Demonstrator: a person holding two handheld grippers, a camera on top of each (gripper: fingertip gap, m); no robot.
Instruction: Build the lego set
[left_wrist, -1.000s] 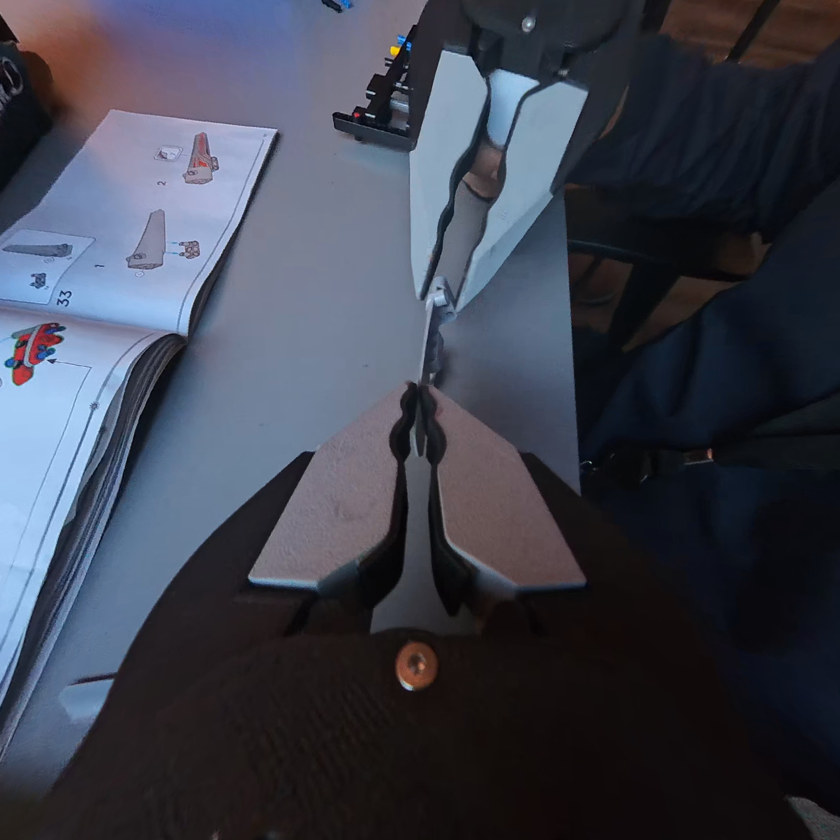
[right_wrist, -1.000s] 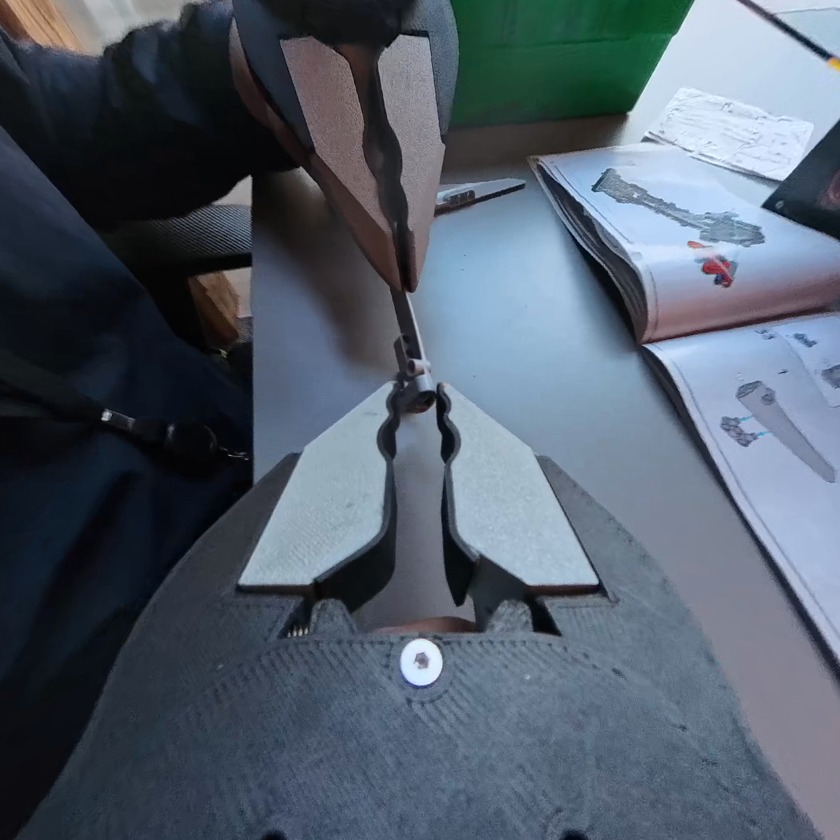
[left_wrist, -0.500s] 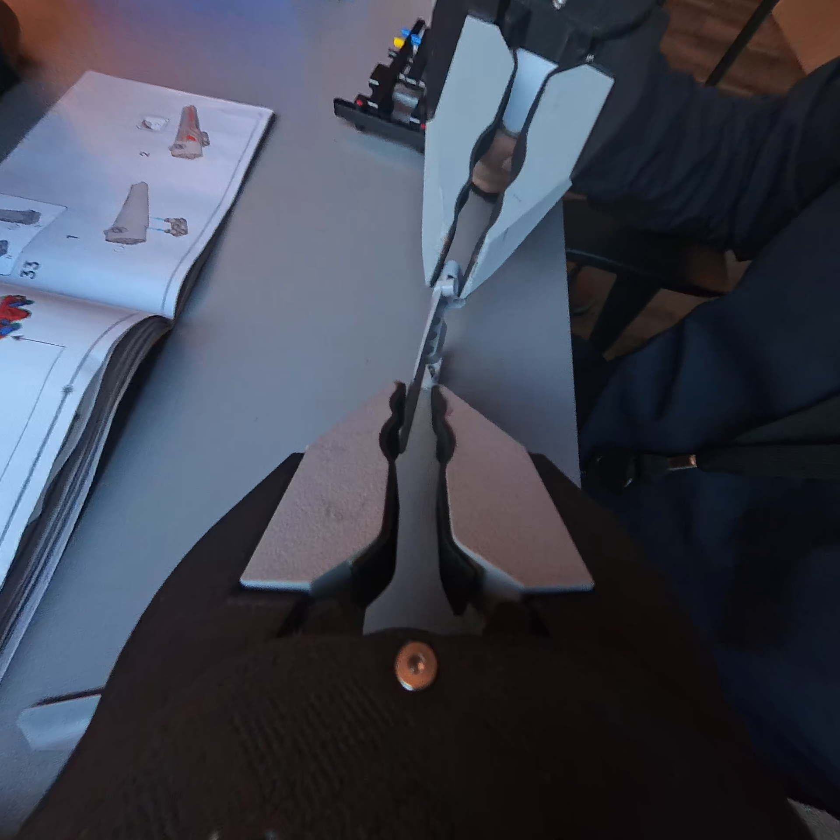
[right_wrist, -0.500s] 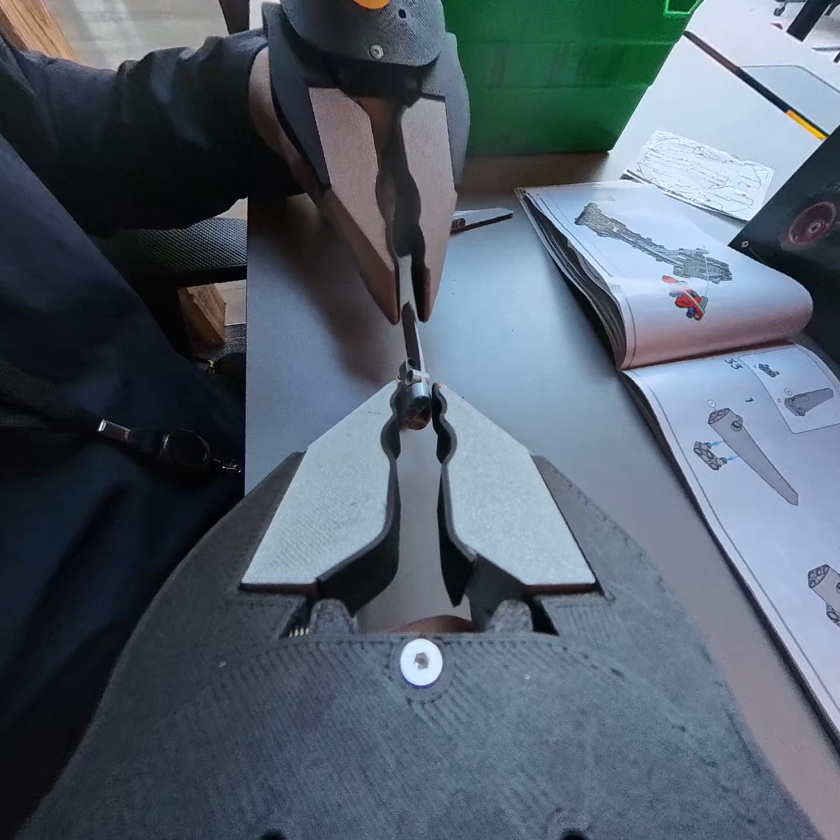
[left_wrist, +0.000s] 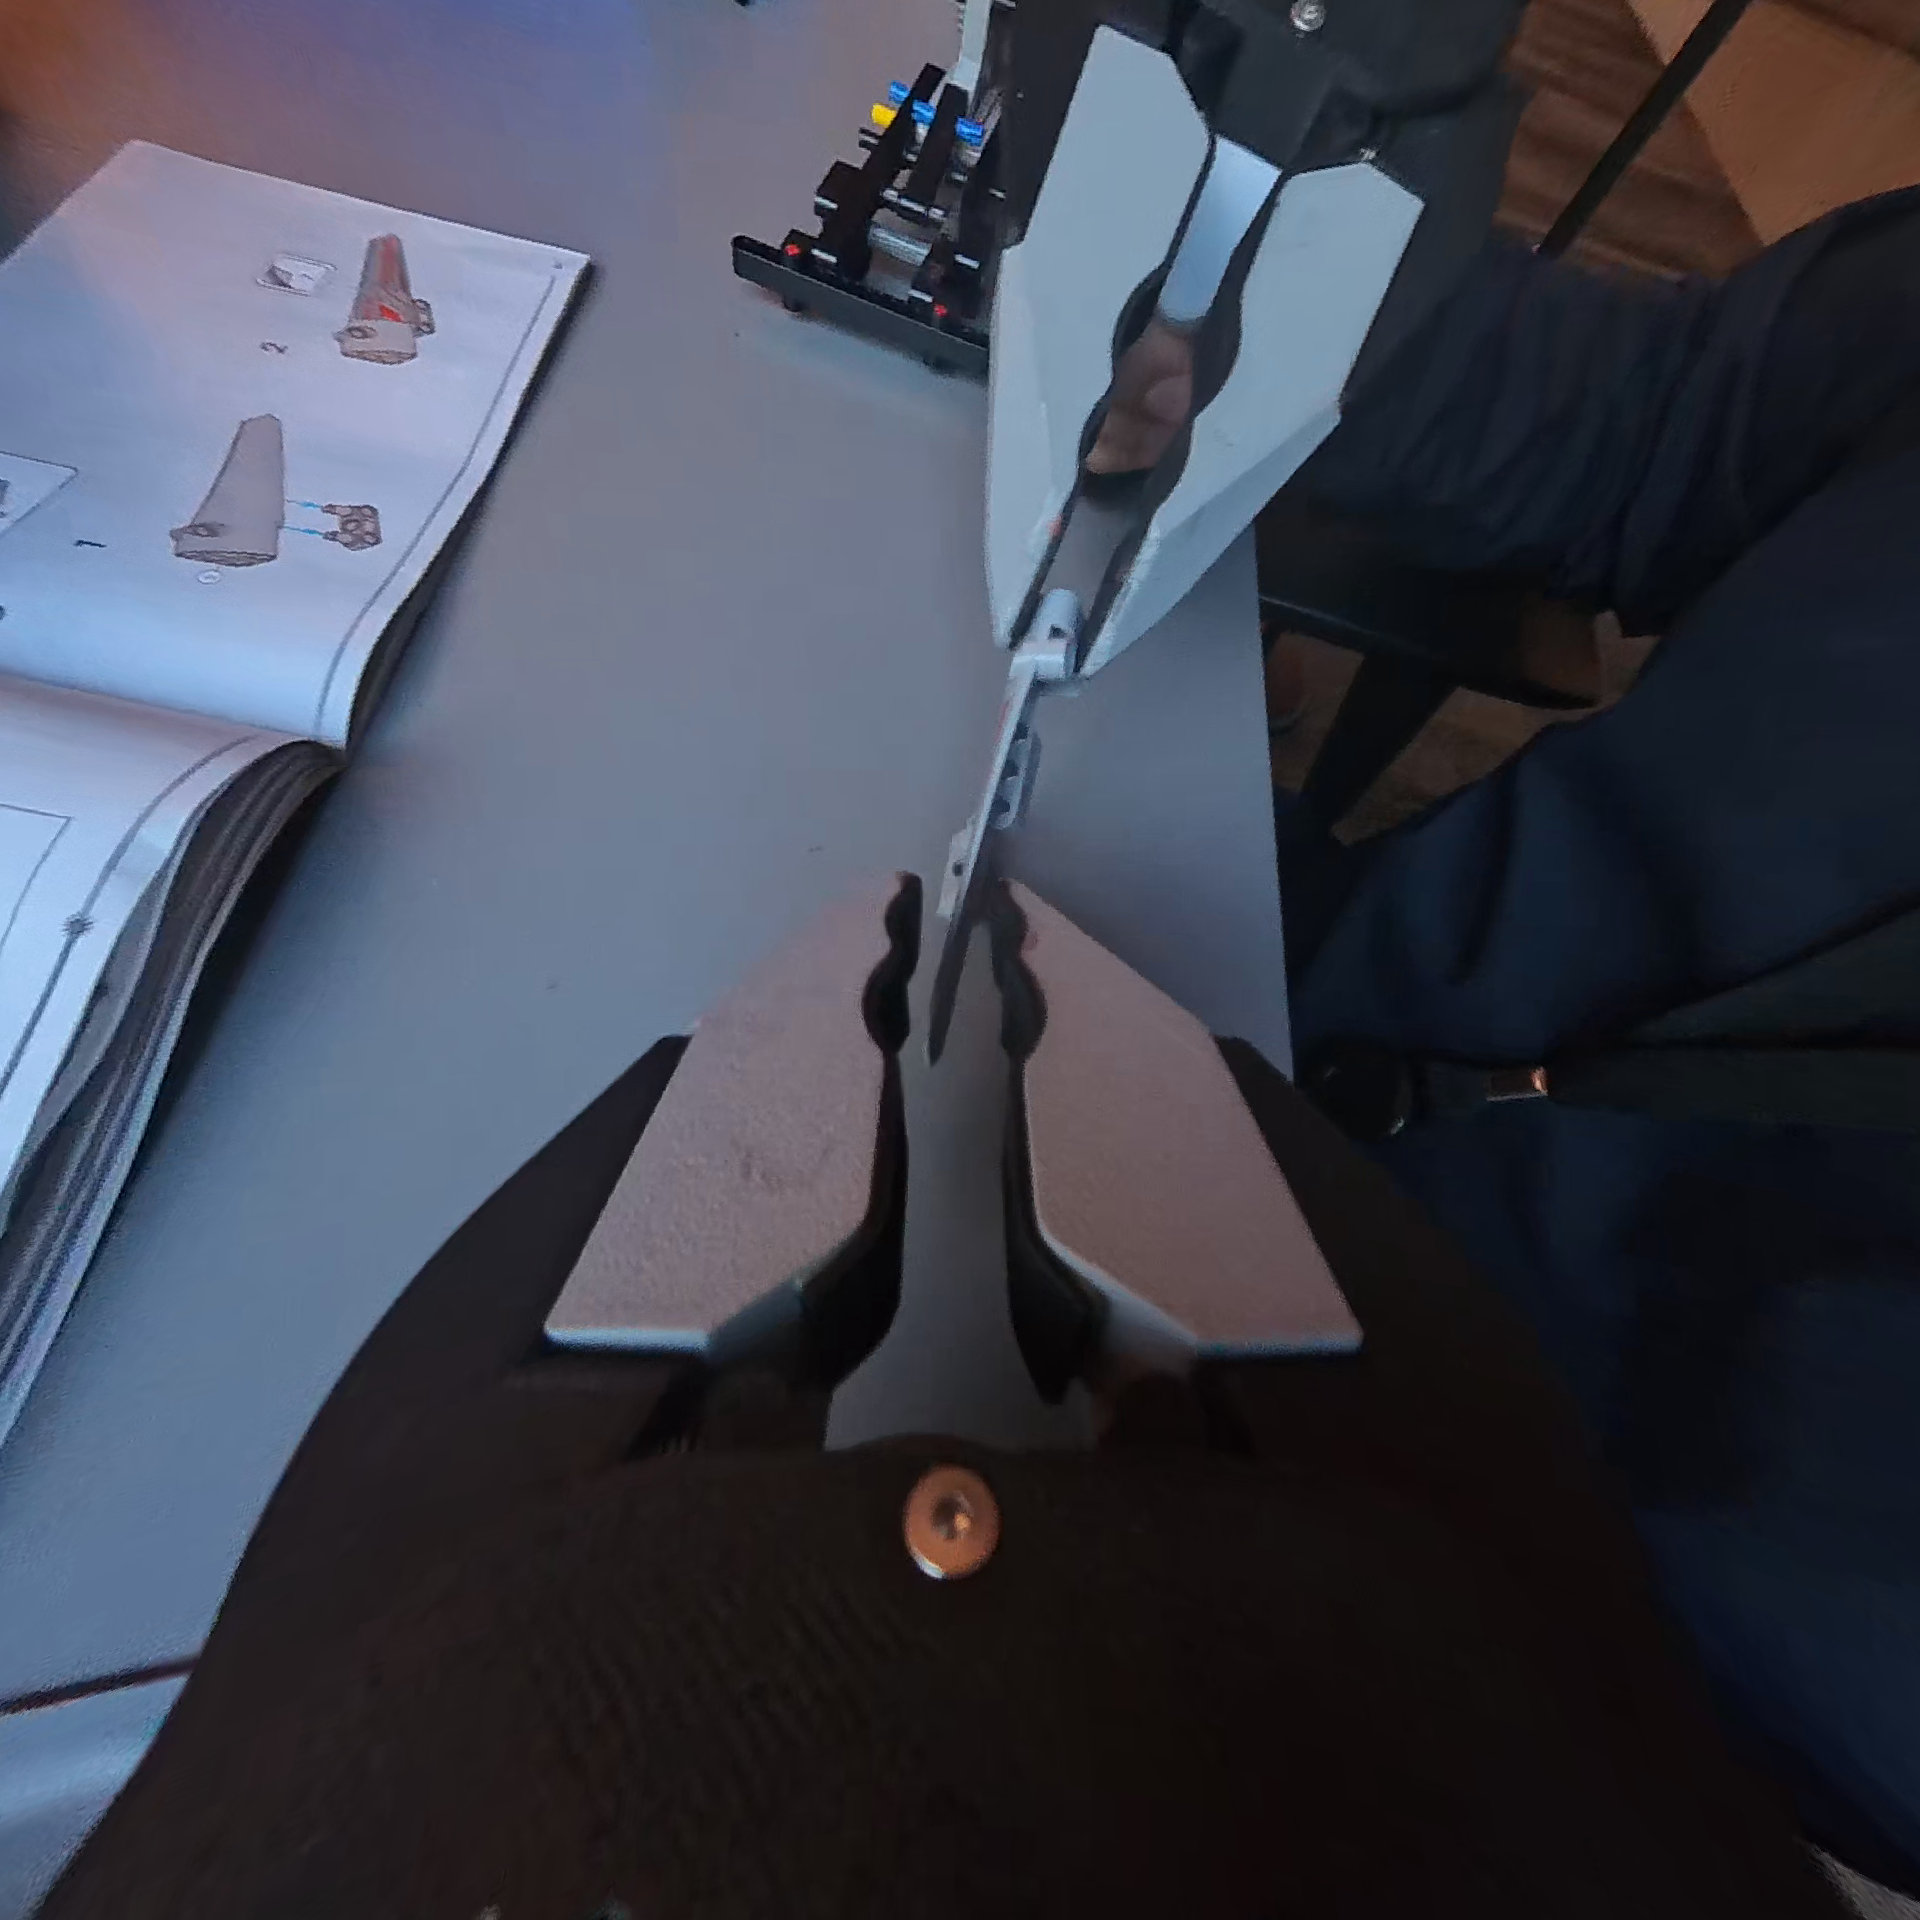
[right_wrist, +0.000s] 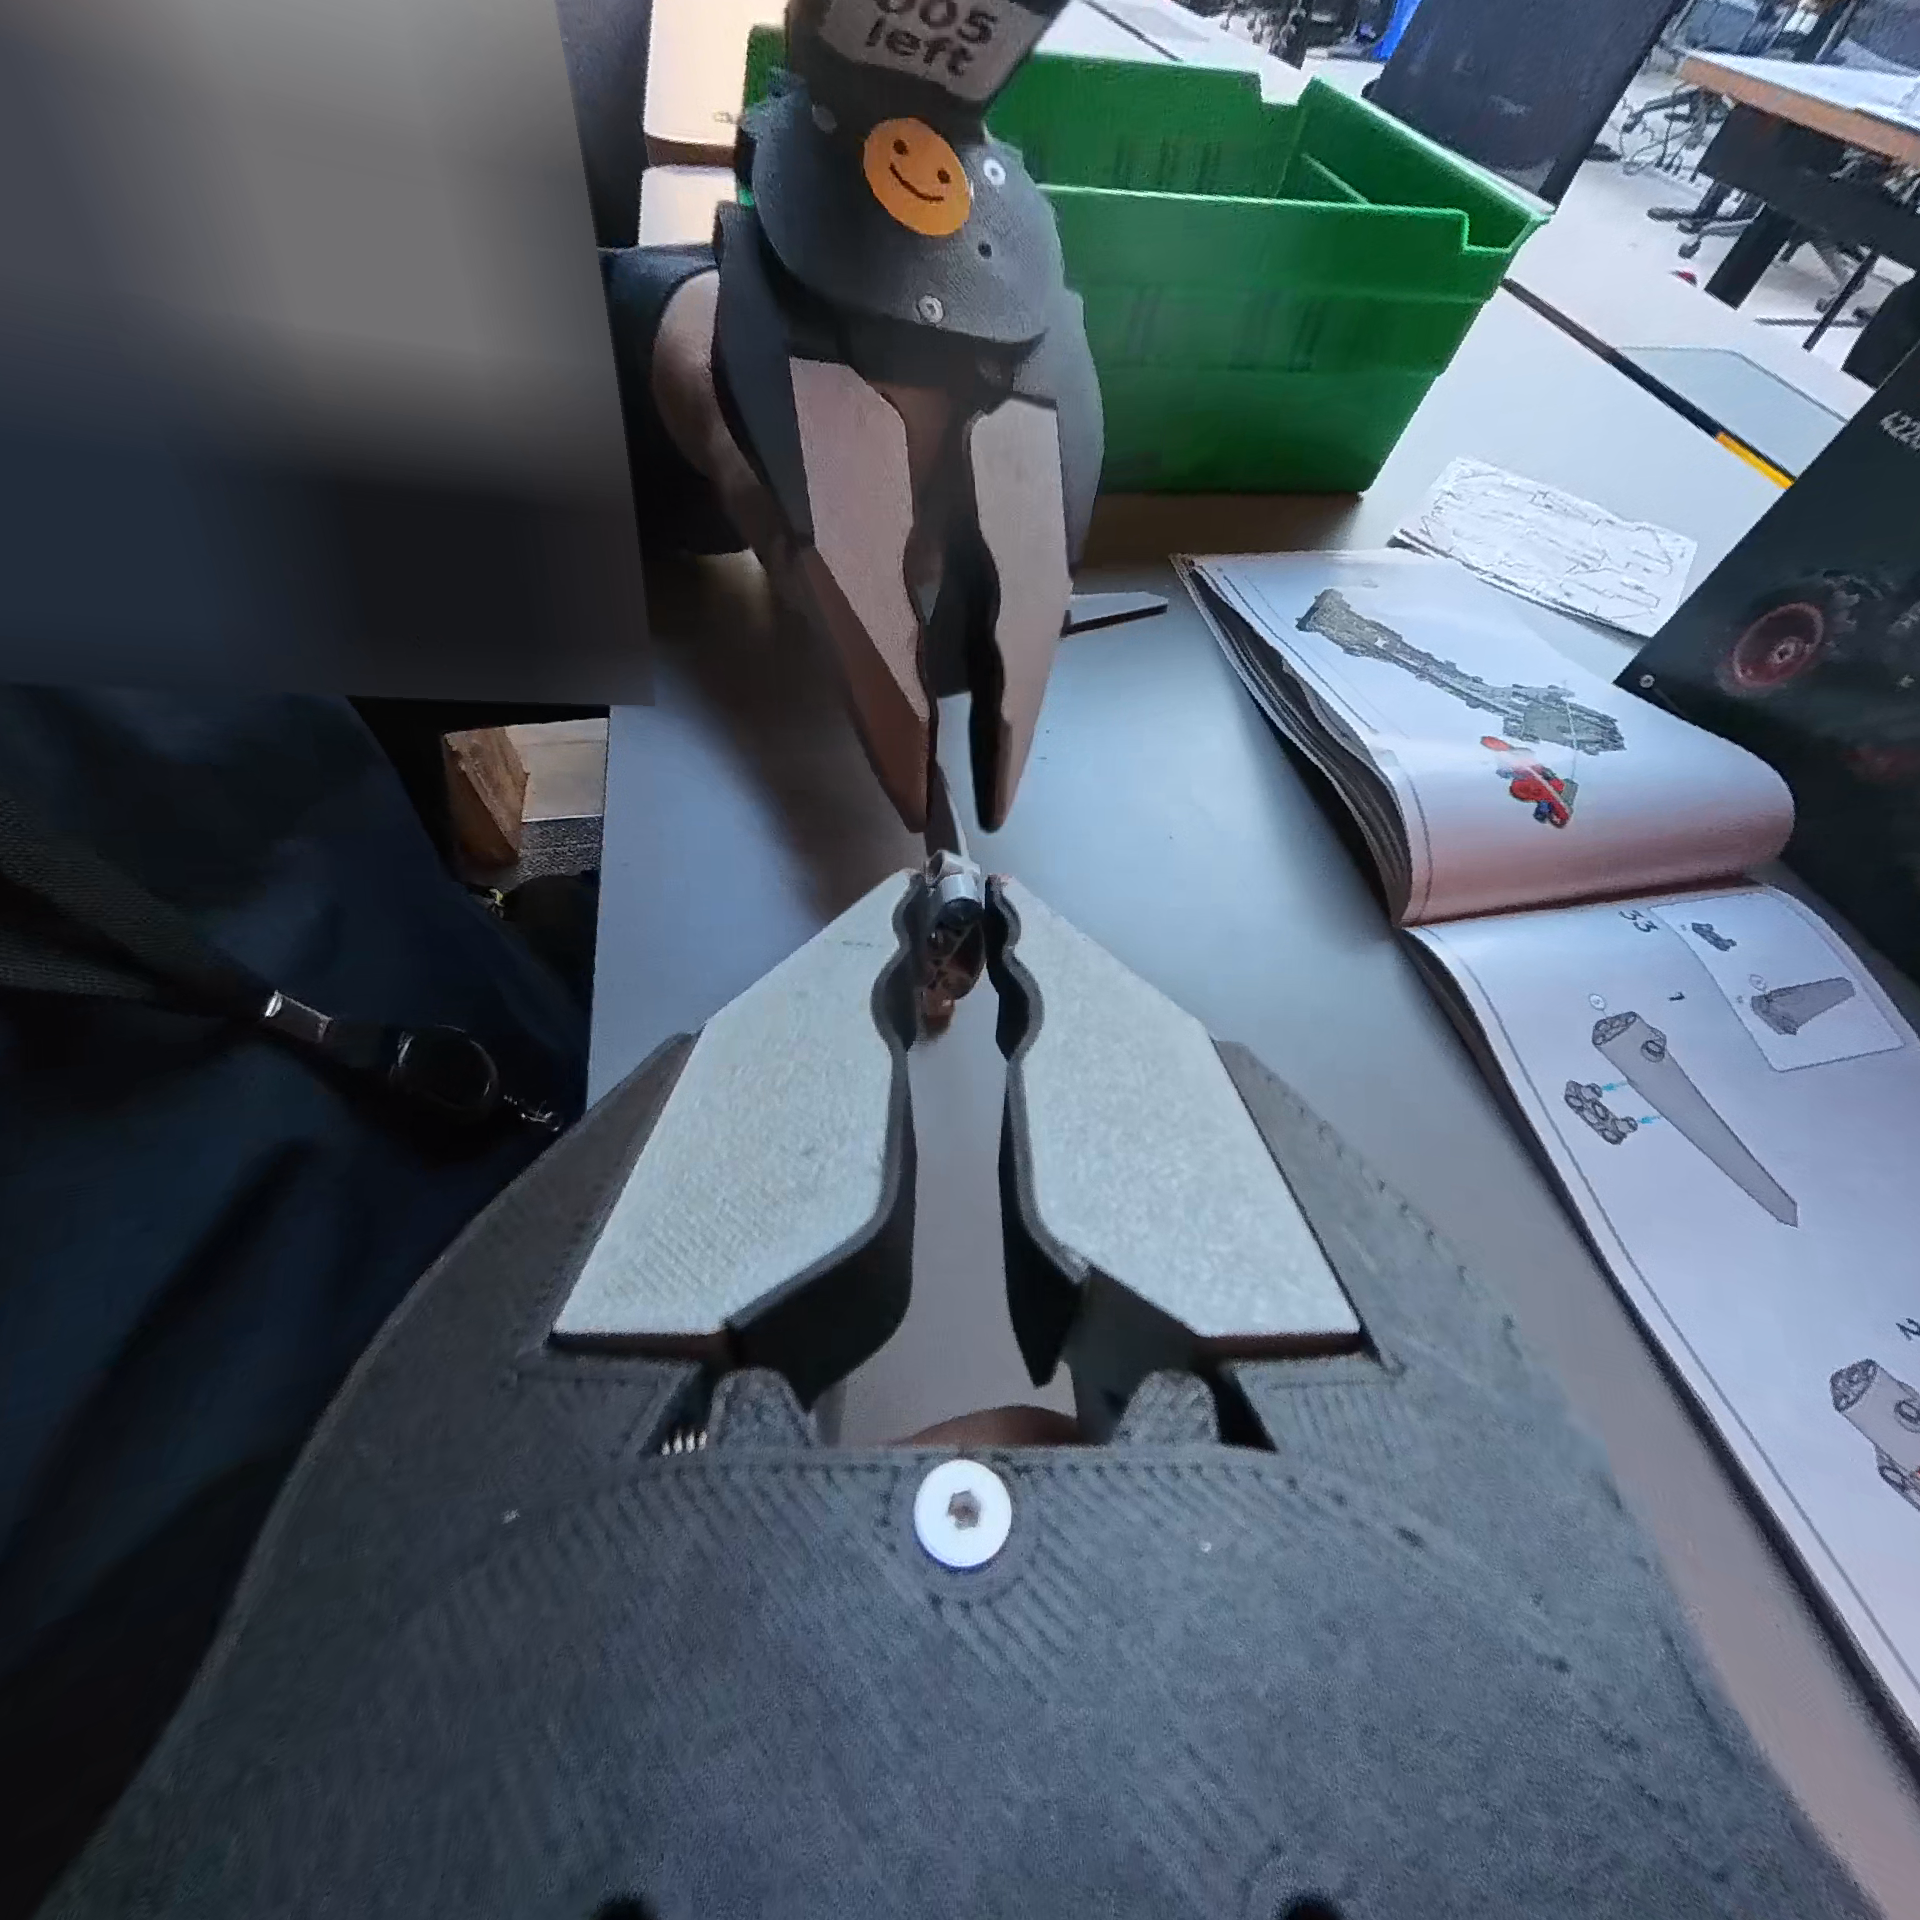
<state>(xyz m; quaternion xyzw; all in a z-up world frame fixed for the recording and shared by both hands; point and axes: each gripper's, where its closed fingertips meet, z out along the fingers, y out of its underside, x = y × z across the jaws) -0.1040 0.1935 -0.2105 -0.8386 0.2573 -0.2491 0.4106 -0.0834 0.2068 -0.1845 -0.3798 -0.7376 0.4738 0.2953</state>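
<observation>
Panel (left_wrist: 1003, 790): a long, thin grey lego piece held in the air above the desk (left_wrist: 665, 727), near its edge by the person.
Axis: its long axis runs from one pair of tongs to the other; the wide end with the connector points at the right tongs, the thin tip at the left tongs.
Left tongs (left_wrist: 951, 899): slightly parted; the panel's tip lies in the gap against the right-hand finger, and whether it is pinched cannot be told.
Right tongs (right_wrist: 951, 899): closed on the connector end of the panel (right_wrist: 948, 883).
Left wrist view only: a black lego frame (left_wrist: 883, 249) with blue and yellow pins, at the far part of the desk behind the right tongs (left_wrist: 1055, 634).
Right wrist view only: a green bin (right_wrist: 1278, 312) at the far edge, a crumpled sheet (right_wrist: 1548, 540), a dark box (right_wrist: 1829, 644), and the left tongs (right_wrist: 951, 821) seen from the front.
Both views: an open booklet (left_wrist: 187, 540) (right_wrist: 1621, 935) lying flat.
</observation>
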